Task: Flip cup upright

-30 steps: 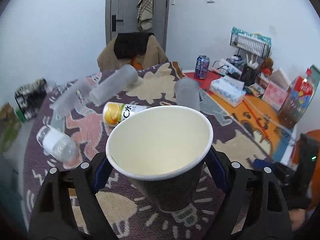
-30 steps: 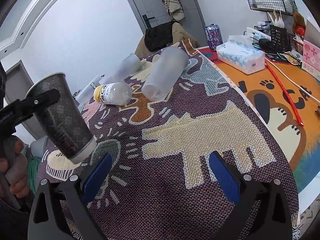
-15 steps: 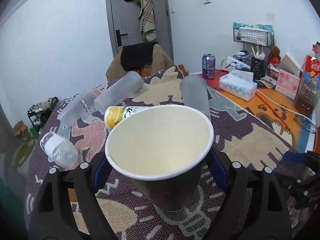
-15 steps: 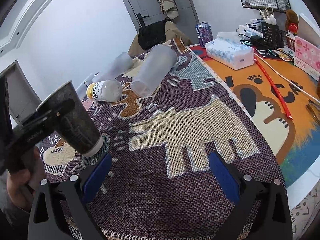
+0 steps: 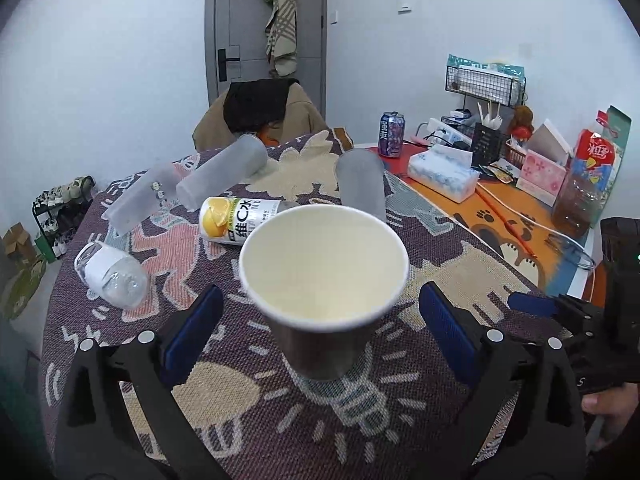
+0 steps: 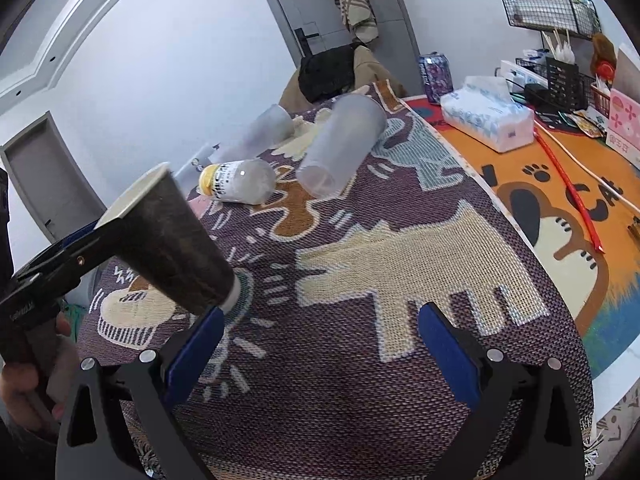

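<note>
The cup (image 5: 324, 280) stands mouth up on the surface (image 5: 460, 264), between the fingers of the left tongs (image 5: 320, 332), touching neither. Behind it lie a bottle (image 5: 236, 220) and three tumblers on their sides. A second bottle (image 5: 112, 276) lies to its left. A tissue pack (image 5: 442, 174) sits far right, a can (image 5: 391, 134) behind that.

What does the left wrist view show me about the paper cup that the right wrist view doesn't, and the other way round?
Only the left wrist view shows inside the paper cup: pale and empty, with the left gripper open, pads clear of the walls. Only the right wrist view shows the cup's dark outer wall, its white base on the woven cloth, and the open, empty right gripper. Both show the cup mouth-up, with the yellow-capped bottle and frosted tumbler lying behind.
</note>
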The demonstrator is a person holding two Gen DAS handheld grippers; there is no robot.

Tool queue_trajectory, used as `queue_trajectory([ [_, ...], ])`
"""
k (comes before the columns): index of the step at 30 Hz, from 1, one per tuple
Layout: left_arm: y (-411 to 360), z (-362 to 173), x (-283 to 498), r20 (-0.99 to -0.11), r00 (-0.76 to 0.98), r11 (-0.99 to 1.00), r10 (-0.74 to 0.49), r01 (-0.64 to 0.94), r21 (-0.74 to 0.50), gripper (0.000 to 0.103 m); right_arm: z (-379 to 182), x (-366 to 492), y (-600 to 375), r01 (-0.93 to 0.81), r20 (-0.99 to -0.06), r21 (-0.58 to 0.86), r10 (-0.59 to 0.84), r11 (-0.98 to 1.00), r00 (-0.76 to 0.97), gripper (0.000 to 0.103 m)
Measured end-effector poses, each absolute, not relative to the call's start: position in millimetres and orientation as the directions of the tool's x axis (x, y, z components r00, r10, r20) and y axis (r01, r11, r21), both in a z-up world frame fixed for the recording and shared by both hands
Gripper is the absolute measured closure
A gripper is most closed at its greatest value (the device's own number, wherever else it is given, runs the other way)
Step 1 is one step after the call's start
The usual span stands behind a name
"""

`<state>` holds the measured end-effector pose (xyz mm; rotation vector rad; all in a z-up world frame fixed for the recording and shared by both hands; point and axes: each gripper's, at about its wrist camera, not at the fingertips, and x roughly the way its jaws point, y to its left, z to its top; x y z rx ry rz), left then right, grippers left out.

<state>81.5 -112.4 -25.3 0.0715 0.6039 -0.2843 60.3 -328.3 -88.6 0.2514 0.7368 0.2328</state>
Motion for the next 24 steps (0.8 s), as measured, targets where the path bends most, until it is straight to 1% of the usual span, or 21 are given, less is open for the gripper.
queue_trajectory([
  [16, -71, -6, 46, -0.527, 0.830, 0.981, -0.183, 0.193, -0.038, 0.006, -62, 46, -303, -0.175, -0.593, 0.262, 0.301, 0.949, 0.747, 0.008],
  [24, -45, 0, 27, -0.501, 0.857, 0.992, -0.124, 0.117, -0.047, 0.006, -53, 38, -293, -0.191, -0.570, 0.243, 0.299, 0.951, 0.765, 0.008],
])
